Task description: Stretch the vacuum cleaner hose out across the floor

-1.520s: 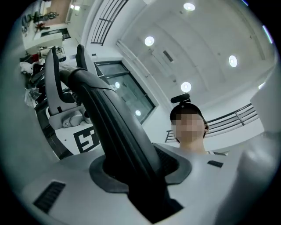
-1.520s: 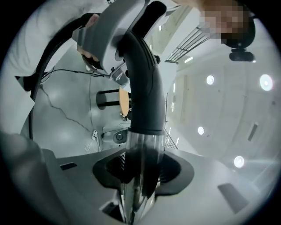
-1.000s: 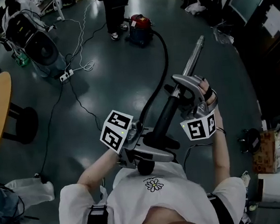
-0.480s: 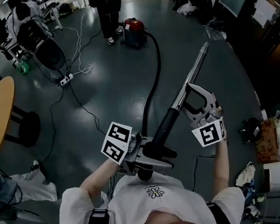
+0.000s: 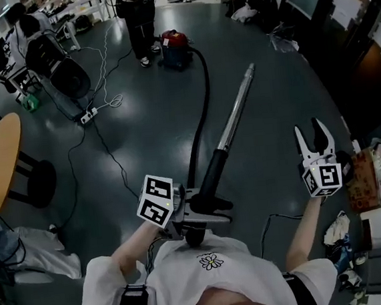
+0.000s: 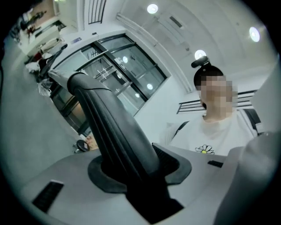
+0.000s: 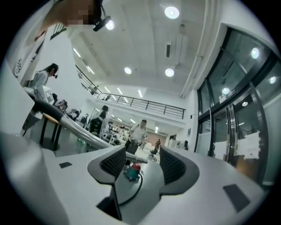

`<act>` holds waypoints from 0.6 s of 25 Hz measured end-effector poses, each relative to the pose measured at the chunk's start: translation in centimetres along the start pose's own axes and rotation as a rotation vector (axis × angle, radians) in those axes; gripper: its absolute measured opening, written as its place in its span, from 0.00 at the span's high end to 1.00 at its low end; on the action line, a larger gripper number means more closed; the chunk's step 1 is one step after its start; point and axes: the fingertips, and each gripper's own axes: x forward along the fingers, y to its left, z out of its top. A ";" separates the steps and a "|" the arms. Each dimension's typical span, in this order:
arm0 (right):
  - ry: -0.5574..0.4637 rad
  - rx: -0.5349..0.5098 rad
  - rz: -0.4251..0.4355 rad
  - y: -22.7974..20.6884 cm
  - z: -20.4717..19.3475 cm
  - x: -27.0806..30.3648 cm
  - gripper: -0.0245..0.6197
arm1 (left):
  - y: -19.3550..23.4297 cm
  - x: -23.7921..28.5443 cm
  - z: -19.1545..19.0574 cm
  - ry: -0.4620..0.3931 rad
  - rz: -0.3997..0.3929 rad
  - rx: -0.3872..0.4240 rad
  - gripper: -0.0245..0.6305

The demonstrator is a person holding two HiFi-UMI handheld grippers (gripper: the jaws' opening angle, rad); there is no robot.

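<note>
Close to the person's chest, the left claw [image 5: 204,206] is pinched on the thick black handle [image 5: 209,177] at the near end of the vacuum cleaner's wand. The left gripper view shows that dark, ribbed handle filling the gap between the jaws. Out to the right and well apart from the wand, the right claw [image 5: 313,135] is spread. Its jaws have just been opening, and nothing sits between them. From the handle a shiny metal tube [image 5: 235,114] slants up and away over the grey floor [image 5: 272,93], its far end free. The hose [image 5: 202,114], slim, black and glossy, leaves the handle's underside. It runs away across the floor in one long shallow bend to the red canister [image 5: 175,44], beside which a person [image 5: 139,26] stands.
</note>
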 end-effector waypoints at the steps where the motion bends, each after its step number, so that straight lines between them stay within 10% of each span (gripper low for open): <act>1: -0.057 0.037 -0.004 0.2 1.3 -0.2 0.57 | 1.0 -0.5 0.6 -0.020 0.046 0.019 0.70; 6: -0.189 0.362 0.135 8.0 3.8 3.6 0.57 | 5.3 -2.9 3.7 -0.185 0.166 0.013 0.70; 15: -0.073 0.433 0.274 16.6 1.5 7.8 0.57 | 5.3 -6.6 4.5 -0.287 0.218 -0.008 0.70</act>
